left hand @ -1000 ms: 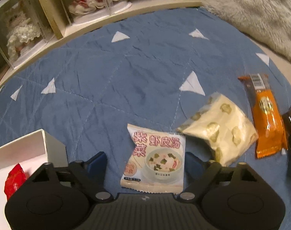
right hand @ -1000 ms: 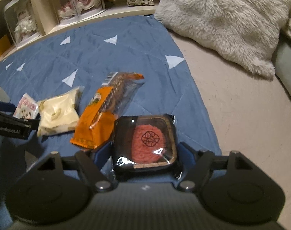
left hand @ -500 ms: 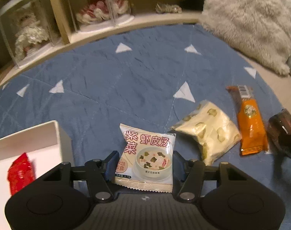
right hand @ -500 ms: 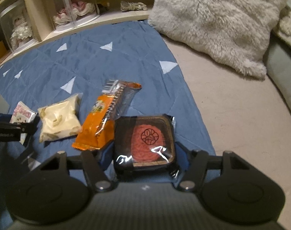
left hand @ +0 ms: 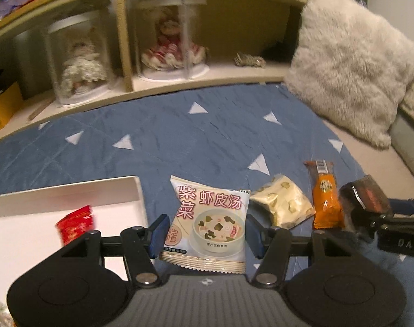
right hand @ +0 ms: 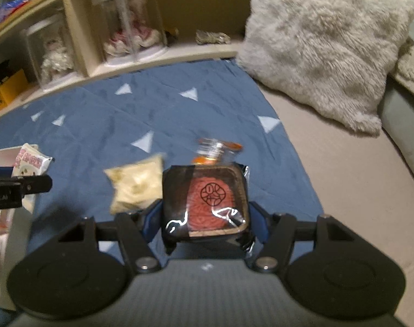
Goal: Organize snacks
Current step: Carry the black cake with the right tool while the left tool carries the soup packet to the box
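Chinese lettering "紫菜虾皮汤" fronts the soup packet [left hand: 207, 223] pinched in the left gripper [left hand: 205, 231], now lifted, white box [left hand: 70, 193] at nine o'clock, while the right gripper [right hand: 207, 218] clamps the red-sealed mooncake [right hand: 207, 204], also raised

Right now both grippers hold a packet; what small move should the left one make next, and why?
Probably carry the soup packet leftward over the white box and release. The left gripper already clamps it, and the box, holding a red packet, lies just beside it.
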`<state>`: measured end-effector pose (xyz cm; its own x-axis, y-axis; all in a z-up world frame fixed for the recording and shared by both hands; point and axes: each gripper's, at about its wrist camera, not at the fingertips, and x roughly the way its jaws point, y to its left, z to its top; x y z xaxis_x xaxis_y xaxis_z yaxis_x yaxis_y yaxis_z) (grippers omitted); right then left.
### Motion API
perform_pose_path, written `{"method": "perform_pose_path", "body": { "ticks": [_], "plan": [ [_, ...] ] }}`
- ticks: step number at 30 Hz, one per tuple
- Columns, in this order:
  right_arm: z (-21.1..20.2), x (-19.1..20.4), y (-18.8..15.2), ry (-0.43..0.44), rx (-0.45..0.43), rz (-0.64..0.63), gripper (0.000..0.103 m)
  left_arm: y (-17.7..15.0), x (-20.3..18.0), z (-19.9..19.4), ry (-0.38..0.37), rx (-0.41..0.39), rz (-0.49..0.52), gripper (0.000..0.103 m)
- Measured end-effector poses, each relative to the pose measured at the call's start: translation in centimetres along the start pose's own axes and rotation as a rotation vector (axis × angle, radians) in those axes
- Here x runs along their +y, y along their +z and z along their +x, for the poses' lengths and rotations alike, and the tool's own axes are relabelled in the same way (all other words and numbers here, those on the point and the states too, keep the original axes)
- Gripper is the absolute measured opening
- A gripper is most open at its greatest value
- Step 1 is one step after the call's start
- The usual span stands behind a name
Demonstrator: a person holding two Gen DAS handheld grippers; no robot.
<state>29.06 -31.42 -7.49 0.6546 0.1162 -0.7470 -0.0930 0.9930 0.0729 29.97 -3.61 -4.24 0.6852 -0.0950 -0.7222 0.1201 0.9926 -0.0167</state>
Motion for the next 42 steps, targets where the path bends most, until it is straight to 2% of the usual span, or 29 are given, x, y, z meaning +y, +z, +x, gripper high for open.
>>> {"method": "perform_pose_path", "body": {
  "ticks": [14, 27, 30, 34, 42],
  "plan": [
    [-5.0, 6.4, -0.5, 0.151, -0.102, -0.072, 0.071, -2.4, 7.2, -7.5, 0.051, -0.064, -0.088, 0.060],
    [-6.6, 12.2, -0.6, 0.284, -0.137, -0.136, 0.071, -4.6, 14.0, -12.5, 0.119, -0.121, -0.155, 0.060],
    [-6.5, 14.1, -0.5, 0.321, -0.135, -0.141, 0.071, -5.0, 15.9, -13.2, 0.133, -0.138, -0.181, 0.060],
    [-5.8, 16.4, -0.1, 0.351, -0.129, -0.153, 0.071, -5.5, 18.7, -13.4, 0.186, -0.140, -0.193, 0.061],
    [-4.3, 21.7, 0.7, 0.408, -0.098, -0.184, 0.071, -6.6, 24.7, -10.8, 0.241, -0.065, -0.252, 0.061]
  ]
}}
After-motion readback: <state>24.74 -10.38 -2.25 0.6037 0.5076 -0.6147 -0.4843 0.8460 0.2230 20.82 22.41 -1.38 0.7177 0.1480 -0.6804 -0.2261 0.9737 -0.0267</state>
